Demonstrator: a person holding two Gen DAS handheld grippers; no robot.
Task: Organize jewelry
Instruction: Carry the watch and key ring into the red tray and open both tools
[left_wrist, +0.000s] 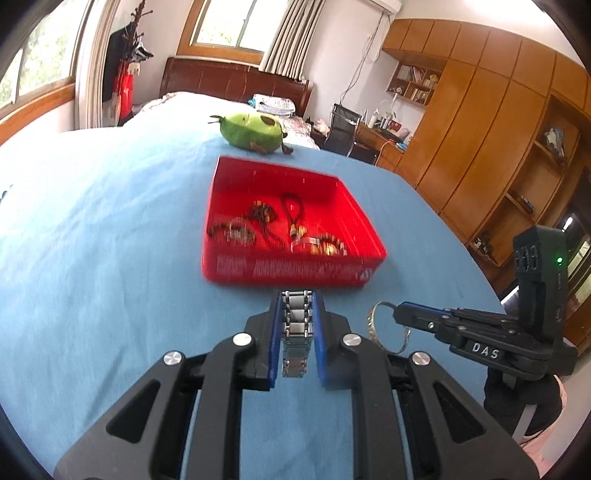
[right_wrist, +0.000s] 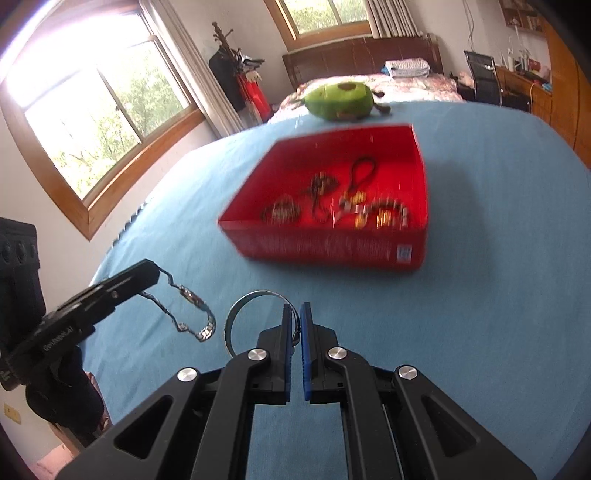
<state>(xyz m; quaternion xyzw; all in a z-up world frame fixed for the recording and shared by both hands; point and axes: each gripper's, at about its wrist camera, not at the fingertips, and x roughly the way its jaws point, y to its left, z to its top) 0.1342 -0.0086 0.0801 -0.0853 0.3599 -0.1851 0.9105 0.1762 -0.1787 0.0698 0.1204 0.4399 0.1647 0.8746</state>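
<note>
Holding a metal link bracelet (left_wrist: 296, 325) in the left gripper (left_wrist: 297, 306), fingers clamped on its band, at the lower centre of the left wrist view; hanging loose from the fingertips at the left edge of the right wrist view. Pinching a thin silver bangle (right_wrist: 255, 317) in the right gripper (right_wrist: 294, 314), fingers almost together with only the wire between them, low in the centre of the right wrist view. Both pieces hanging above the blue bedsheet (left_wrist: 92, 240), not yet over the red box (left_wrist: 295, 273).

Already lying inside the box, toward its near wall: several beaded bracelets, a dark cord loop and some gold and silver pieces, blurred, so not counting them exactly. Seeing no loose jewelry on the visible sheet. Sitting behind the box, near the top of the frame, a green plush toy (left_wrist: 253, 132).

Judging the task as nearly finished: probably only carrying these two pieces forward over the box and releasing them inside.
</note>
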